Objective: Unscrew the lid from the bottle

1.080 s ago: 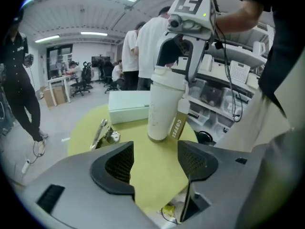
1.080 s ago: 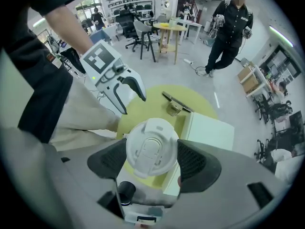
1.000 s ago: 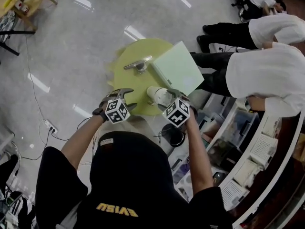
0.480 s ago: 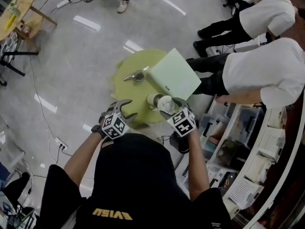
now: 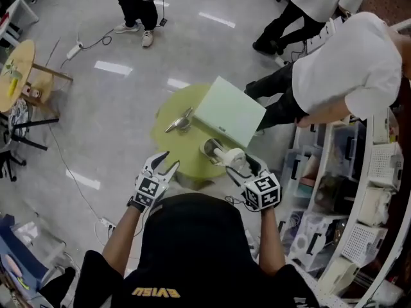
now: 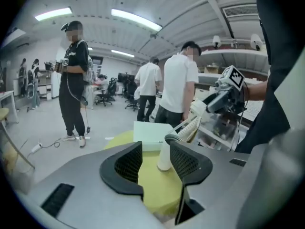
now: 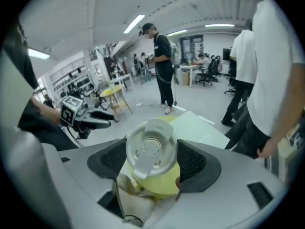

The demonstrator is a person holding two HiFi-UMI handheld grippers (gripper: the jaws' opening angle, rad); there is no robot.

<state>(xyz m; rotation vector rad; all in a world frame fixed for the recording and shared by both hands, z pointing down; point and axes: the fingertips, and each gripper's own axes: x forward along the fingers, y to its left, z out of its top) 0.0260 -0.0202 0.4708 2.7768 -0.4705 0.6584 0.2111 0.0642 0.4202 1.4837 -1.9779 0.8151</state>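
Lid (image 7: 152,149) white; bottle (image 6: 164,157) white. Table (image 5: 168,136) yellow-green; box (image 5: 229,111) pale mint. Left gripper (image 6: 155,149) grey, its pads (image 6: 126,162) black cross-hatch; marker cube (image 5: 148,188) black-and-white squares.

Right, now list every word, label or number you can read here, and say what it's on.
On the wearer's black top: yellow print, upside down and too blurred to read.
On the marker cubes: black-and-white square codes, no letters.
On the lid, bottle and pale green box: nothing legible.
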